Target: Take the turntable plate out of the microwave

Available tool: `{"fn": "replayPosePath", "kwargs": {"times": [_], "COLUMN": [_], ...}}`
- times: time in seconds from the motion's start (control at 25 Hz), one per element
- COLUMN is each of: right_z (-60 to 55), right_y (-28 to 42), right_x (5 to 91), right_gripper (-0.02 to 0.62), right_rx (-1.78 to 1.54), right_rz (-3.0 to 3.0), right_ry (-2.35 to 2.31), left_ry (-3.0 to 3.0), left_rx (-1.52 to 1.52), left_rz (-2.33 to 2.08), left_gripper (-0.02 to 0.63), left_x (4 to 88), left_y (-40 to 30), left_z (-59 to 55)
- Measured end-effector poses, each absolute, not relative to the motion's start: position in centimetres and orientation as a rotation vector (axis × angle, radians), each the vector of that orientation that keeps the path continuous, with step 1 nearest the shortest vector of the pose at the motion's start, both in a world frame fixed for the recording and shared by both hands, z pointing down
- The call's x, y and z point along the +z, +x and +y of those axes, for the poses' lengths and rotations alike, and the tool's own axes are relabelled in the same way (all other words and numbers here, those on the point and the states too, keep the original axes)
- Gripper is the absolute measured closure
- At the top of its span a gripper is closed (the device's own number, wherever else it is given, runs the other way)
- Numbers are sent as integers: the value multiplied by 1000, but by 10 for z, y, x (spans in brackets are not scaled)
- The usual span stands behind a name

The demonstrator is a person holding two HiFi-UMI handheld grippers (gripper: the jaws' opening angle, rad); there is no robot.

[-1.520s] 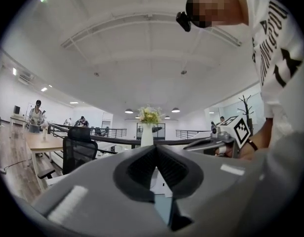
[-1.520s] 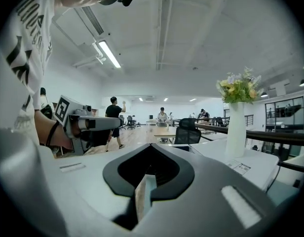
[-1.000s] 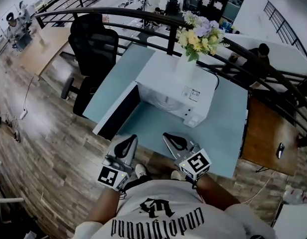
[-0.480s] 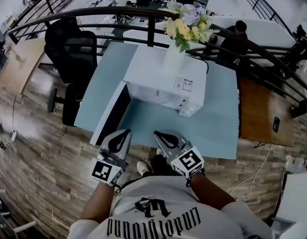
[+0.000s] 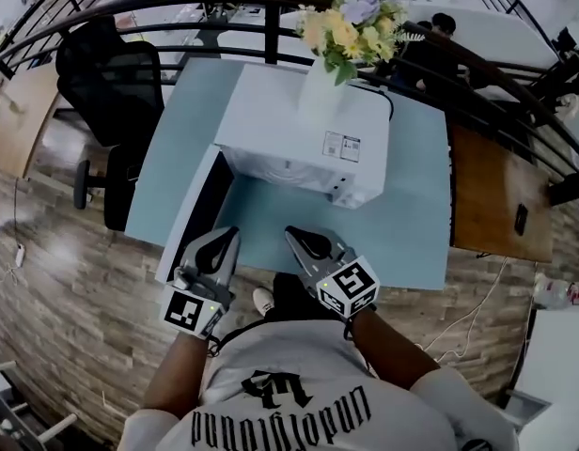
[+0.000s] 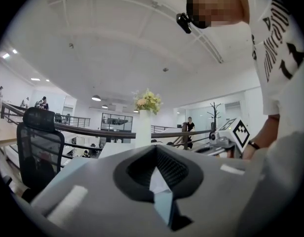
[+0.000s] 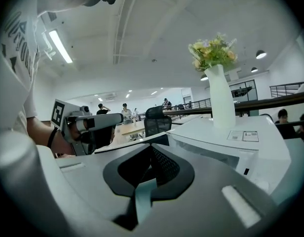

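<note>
A white microwave (image 5: 299, 125) stands on the light-blue table (image 5: 412, 224), its door (image 5: 194, 216) swung open to the left. Its cavity faces me (image 5: 288, 172); I cannot make out the turntable plate inside from any view. My left gripper (image 5: 226, 237) is shut and empty, its tip over the table's front edge beside the open door. My right gripper (image 5: 295, 234) is shut and empty too, just short of the cavity. In the left gripper view the shut jaws (image 6: 154, 152) point toward the table. The right gripper view shows its shut jaws (image 7: 151, 154) aimed at the microwave (image 7: 226, 142).
A white vase of flowers (image 5: 327, 78) stands on top of the microwave. A black office chair (image 5: 106, 73) is at the table's left, a dark railing (image 5: 177, 3) runs behind, and a wooden desk (image 5: 496, 195) adjoins on the right. A person (image 5: 440, 26) sits beyond the railing.
Both grippers have come forward and lower, from over the floor to the table's front edge near the open microwave. Both stayed shut.
</note>
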State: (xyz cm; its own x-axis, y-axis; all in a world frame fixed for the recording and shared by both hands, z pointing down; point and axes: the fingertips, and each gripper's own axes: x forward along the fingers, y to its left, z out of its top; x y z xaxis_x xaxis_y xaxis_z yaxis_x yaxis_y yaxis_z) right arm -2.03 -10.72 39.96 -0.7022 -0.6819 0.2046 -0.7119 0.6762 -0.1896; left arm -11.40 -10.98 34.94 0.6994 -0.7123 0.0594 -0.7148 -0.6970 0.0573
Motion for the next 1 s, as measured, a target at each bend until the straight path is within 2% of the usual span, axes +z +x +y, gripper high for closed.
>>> {"fn": "replayPosePath", "kwargs": {"times": [0.36, 0.84, 1.0], "right_z": [-154, -202, -217], "right_y": [-21, -25, -21], "right_x": [463, 555, 587], "right_gripper": [586, 505, 483], "right_rx": [555, 981, 1239], "right_rz": [-2686, -2594, -2529], "right_ry": [1114, 1046, 1089], "left_ry": [2826, 2756, 2723], "left_rx": [38, 73, 103], "left_rz": [-1170, -1177, -1166], "left_gripper": [557, 557, 557], "left_x": [388, 440, 458], "left_y": [-99, -94, -90], "left_z": [-161, -213, -224]}}
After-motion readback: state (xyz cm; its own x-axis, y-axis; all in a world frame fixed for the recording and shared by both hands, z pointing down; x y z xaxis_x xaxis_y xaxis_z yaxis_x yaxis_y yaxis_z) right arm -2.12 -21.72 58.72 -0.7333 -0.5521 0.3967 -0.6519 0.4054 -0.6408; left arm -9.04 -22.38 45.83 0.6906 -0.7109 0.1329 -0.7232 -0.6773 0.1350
